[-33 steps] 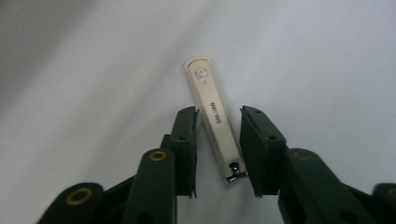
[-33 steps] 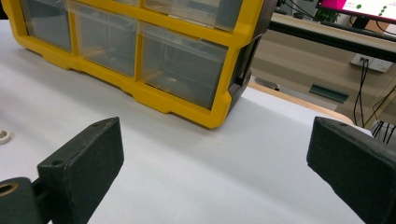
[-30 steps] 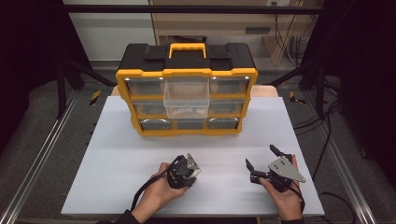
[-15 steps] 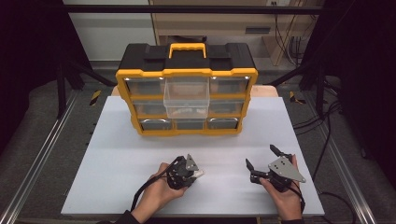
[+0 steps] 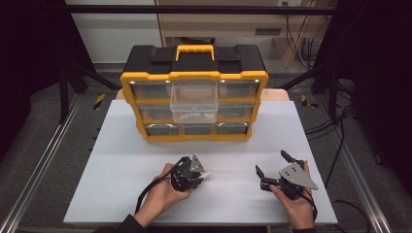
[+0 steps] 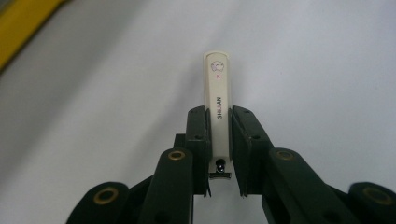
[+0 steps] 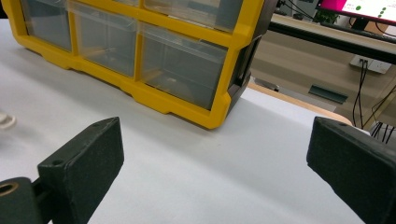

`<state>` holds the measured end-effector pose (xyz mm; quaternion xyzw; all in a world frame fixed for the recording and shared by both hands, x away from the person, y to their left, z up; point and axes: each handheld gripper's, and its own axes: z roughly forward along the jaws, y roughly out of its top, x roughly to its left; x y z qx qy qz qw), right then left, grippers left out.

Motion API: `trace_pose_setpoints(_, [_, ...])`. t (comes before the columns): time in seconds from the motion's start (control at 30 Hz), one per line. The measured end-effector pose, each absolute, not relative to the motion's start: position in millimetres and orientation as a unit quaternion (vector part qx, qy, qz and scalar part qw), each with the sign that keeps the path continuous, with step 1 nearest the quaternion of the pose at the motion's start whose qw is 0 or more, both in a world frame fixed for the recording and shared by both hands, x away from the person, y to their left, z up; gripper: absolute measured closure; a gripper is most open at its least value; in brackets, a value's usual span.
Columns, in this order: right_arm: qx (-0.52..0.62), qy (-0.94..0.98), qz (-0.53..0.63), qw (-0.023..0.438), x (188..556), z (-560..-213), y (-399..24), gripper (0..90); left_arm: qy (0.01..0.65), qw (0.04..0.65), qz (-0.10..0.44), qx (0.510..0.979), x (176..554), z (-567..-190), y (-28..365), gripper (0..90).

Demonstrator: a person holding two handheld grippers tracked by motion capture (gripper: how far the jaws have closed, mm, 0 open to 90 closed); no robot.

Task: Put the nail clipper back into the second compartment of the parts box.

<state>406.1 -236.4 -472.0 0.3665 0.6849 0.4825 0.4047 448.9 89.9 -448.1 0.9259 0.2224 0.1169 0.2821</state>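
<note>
My left gripper (image 5: 200,174) lies low over the white table near its front. It is shut on a cream nail clipper (image 5: 207,173) that sticks out to the right. In the left gripper view both pads press the sides of the nail clipper (image 6: 218,88), its metal end back between the jaws of my left gripper (image 6: 219,113). Those jaws have just been closing, with the clipper between them. My right gripper (image 5: 271,162) rests at the front right, open and empty. The right gripper view has my right gripper (image 7: 215,144) with its jaws spread wide.
A yellow and black drawer organizer (image 5: 194,77) stands at the back of the white table (image 5: 121,160), its top middle clear drawer (image 5: 193,99) pulled out. The organizer's lower right corner (image 7: 177,105) is ahead of the right gripper. Cables lie off the table's right side.
</note>
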Motion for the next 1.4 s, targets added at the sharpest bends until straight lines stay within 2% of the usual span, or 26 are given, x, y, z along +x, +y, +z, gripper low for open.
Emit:
trace_pose_setpoints(0.2, [0.368,0.682,0.486,0.404,406.1,-472.2,-237.7,3.4,0.226,0.301,0.127,0.918,451.9,-437.3,93.7,77.4])
trace_pose_setpoints(0.7, [0.385,0.648,0.543,0.37,407.8,-472.8,-248.5,5.0,0.223,0.326,0.139,0.908,454.5,-417.1,98.6,77.5])
trace_pose_setpoints(1.4, [0.378,0.658,0.54,0.364,405.9,-473.5,-244.7,4.1,0.21,0.37,0.162,0.89,445.4,-370.4,110.0,77.4])
